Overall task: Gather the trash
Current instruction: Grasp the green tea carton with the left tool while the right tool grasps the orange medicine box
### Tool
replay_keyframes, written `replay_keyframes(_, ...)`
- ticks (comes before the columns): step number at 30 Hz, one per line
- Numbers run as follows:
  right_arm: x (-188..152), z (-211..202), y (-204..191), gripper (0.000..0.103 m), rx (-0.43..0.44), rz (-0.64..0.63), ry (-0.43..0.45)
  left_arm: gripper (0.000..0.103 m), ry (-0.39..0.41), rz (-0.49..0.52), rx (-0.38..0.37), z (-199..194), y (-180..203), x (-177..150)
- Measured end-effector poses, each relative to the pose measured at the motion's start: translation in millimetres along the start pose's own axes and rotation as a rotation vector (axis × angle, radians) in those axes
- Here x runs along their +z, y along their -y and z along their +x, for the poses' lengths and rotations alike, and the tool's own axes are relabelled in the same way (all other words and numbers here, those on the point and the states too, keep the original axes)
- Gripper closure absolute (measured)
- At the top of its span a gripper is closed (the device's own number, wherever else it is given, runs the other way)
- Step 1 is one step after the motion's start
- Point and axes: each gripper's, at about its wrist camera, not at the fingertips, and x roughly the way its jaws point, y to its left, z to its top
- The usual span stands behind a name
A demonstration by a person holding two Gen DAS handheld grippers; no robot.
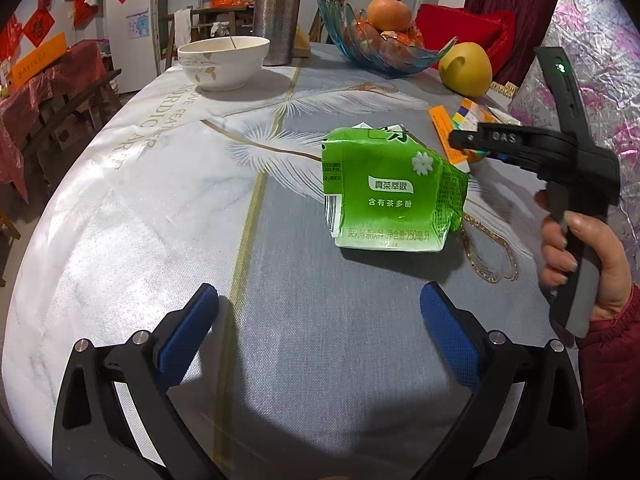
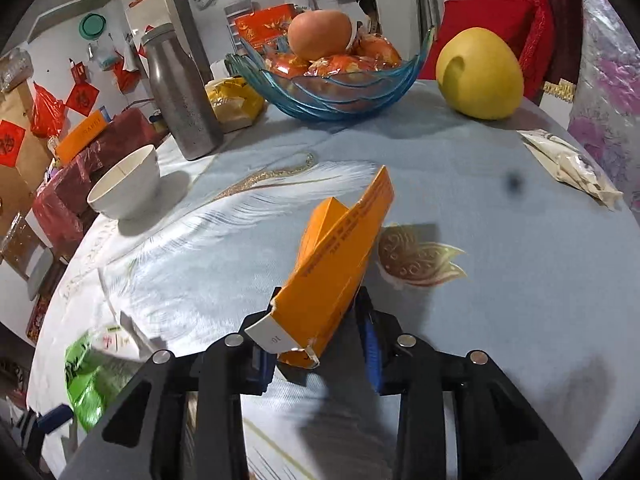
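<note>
A crumpled green drink carton [image 1: 386, 188] carries white lettering and a white flower. The flattened cardboard box [image 2: 340, 268] is orange with a white end flap. The grey-blue tablecloth [image 1: 160, 208] shows white feathers and gold lines. Both grippers have black frames and blue pads [image 1: 188, 330]. The glass fruit bowl [image 2: 336, 92] is blue; the round pomelo [image 2: 478, 74] is yellow.

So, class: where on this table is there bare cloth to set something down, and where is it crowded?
Bare cloth: the wide stretch between the white bowl and the green carton, reaching the near edge. Crowded: the far side, with steel flask, fruit bowl and yellow fruit, and around the orange box.
</note>
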Motion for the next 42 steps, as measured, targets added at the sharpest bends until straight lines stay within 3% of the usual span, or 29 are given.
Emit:
replay_keyframes(2,-1.4,0.2,2.1,0.067,0.002,0.007,-0.008,0.007,0.003,-0.014,-0.015,-0.7,-1.0,0.7)
replay_keyframes(6,-0.7,0.9,7.9,0.063,0.022,0.044,-0.025,0.007,-0.015,-0.021,-0.167,1.2,4.1,11.7)
replay_keyframes(9,-1.3,1.0,12.1,0.06,0.034,0.061,-0.03,0.007,0.012,-0.016,-0.196,1.8,13.6,24.5)
replay_keyframes(12,-2.1,0.2,14.3,0.057,0.052,0.075,-0.034,0.007,0.036,0.051,-0.144,9.8,30.4,40.2)
replay_keyframes(17,-3.0,-2.0,16.3,0.035,0.062,0.097,-0.039,0.007,0.027,0.063,-0.089,27.6,35.1,53.8)
replay_keyframes(24,-2.7,-4.2,27.5,0.034,0.112,0.167,-0.043,0.007,-0.001,0.02,-0.091,46.6,25.9,57.0)
replay_keyframes(26,-2.9,-4.5,25.7,0.033,0.106,0.161,-0.044,0.007,0.023,0.022,-0.077,44.0,25.2,57.2)
replay_keyframes(37,-4.5,-3.9,18.3,0.028,0.073,0.118,-0.032,0.007,-0.032,0.112,-0.016,54.3,39.6,52.1)
replay_keyframes(42,-4.9,-2.1,13.2,0.021,0.068,0.088,-0.028,0.007,-0.049,0.153,0.031,59.7,47.0,51.9)
